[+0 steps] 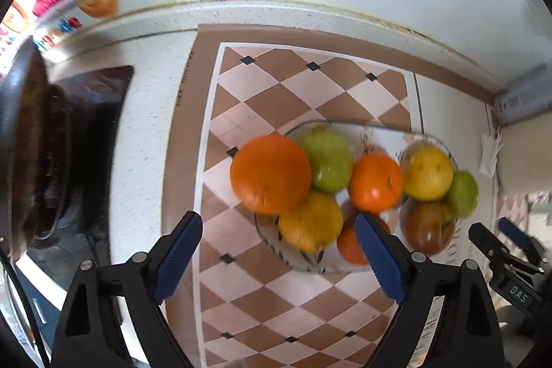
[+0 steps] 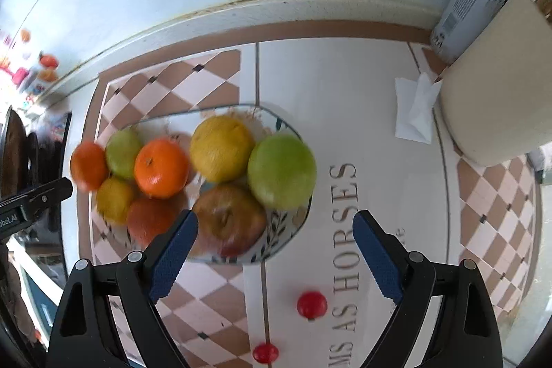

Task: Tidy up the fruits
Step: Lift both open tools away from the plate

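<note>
Both the left gripper (image 1: 279, 250) and right gripper (image 2: 276, 250) hang spread and empty over a crowded plate (image 2: 276, 240), where a careless nudge could roll the large orange (image 1: 270, 173) off its edge.

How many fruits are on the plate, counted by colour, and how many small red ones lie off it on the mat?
On the plate:
Orange: 3
Green: 2
Yellow: 2
Red-brown apple: 1
Off the plate, small red: 2
Total: 10
</note>
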Demonstrator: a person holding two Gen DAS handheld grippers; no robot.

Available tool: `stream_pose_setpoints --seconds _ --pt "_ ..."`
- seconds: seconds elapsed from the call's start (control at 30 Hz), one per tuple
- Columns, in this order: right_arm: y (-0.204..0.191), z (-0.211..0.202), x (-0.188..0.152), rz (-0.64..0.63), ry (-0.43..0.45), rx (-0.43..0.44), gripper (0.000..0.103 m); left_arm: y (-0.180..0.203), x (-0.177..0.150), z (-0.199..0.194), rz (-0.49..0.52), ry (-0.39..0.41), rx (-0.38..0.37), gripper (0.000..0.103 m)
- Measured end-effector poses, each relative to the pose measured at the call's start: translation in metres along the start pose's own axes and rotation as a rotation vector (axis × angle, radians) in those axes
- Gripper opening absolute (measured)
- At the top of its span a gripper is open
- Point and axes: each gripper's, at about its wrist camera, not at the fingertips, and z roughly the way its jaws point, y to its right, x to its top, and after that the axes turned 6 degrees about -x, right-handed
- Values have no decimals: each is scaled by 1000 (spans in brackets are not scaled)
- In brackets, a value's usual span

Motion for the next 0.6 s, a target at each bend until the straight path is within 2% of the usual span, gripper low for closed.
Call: stream_pose_setpoints --seconds 0.13,0.4,0.6 --pt "-7 -18 -25 -35 31 -22 93 10 -32 -15 48 55 59 91" --pt "-6 -59 -66 -47 95 -23 93 23 -75 -40 65 117 54 91" --pt "-5 -100 -90 -50 158 -3 93 31 -104 -75 87 183 45 91"
